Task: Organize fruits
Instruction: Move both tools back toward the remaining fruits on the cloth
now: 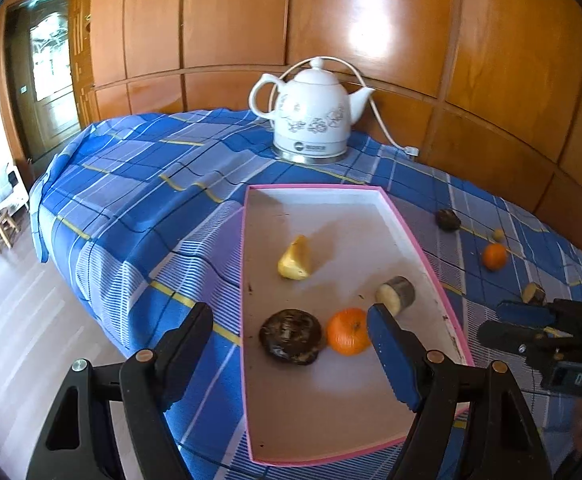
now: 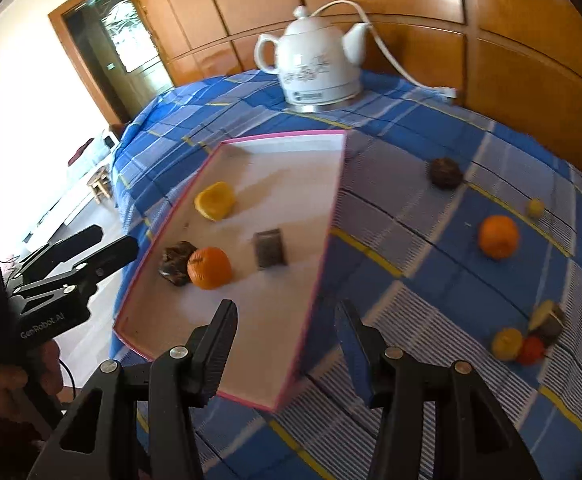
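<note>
While four pieces already lie in the pink-rimmed tray (image 2: pixel 333 200), the loose orange (image 2: pixel 498 237) sits well apart on the blue checked cloth (image 2: pixel 411 280). The right gripper (image 2: pixel 287 344) hangs empty, jaws part-open, over the tray's near corner; the left gripper (image 1: pixel 291 348) stands wide and empty. Judged step: between placements. Next, reach right.
</note>
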A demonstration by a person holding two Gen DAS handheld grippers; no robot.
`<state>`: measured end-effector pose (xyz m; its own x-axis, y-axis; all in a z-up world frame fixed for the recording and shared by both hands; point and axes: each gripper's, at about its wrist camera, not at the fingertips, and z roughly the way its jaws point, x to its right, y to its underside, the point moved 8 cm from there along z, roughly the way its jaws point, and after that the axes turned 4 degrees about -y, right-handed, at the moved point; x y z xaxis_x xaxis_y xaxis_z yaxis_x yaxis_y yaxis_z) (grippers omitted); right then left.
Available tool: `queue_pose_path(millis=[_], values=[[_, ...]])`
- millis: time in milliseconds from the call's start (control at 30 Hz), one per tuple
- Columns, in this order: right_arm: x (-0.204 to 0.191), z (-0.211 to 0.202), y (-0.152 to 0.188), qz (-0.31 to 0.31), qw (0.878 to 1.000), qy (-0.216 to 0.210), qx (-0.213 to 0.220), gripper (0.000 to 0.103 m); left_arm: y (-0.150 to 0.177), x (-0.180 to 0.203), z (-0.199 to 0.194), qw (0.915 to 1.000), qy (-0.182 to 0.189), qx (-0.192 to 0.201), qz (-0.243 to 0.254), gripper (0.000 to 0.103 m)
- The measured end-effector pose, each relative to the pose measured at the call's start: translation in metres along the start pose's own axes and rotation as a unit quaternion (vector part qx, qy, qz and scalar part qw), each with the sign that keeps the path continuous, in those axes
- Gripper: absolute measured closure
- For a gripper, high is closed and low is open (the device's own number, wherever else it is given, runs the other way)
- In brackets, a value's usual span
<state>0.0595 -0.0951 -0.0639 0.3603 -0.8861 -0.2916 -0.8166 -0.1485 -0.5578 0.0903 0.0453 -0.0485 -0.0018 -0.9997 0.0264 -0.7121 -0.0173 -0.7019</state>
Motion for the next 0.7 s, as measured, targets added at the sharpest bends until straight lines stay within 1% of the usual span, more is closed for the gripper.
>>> queue_pose_path(millis=[200, 500, 633, 700], values=[[0.032, -0.023, 0.002, 0.025, 0.999, 0.023, 0.017, 0.051, 0.0, 0.015, -0.003, 0.9997, 0.008, 0.003, 0.023, 0.023], [0.099, -0.068, 0.005, 0.066, 0.994, 0.081, 0.041, 0.051, -0.002, 0.046, -0.004, 0.9978, 0.028, 0.004, 0.059, 0.023], [0.131, -0.088, 0.007, 0.088, 0.989, 0.112, 0.051, 0.051, -0.005, 0.067, -0.004, 0.9956, 0.045, 0.003, 0.082, 0.023], [0.149, -0.098, 0.008, 0.101, 0.985, 0.126, 0.057, 0.051, -0.006, 0.083, -0.004, 0.9931, 0.06, 0.003, 0.101, 0.024]])
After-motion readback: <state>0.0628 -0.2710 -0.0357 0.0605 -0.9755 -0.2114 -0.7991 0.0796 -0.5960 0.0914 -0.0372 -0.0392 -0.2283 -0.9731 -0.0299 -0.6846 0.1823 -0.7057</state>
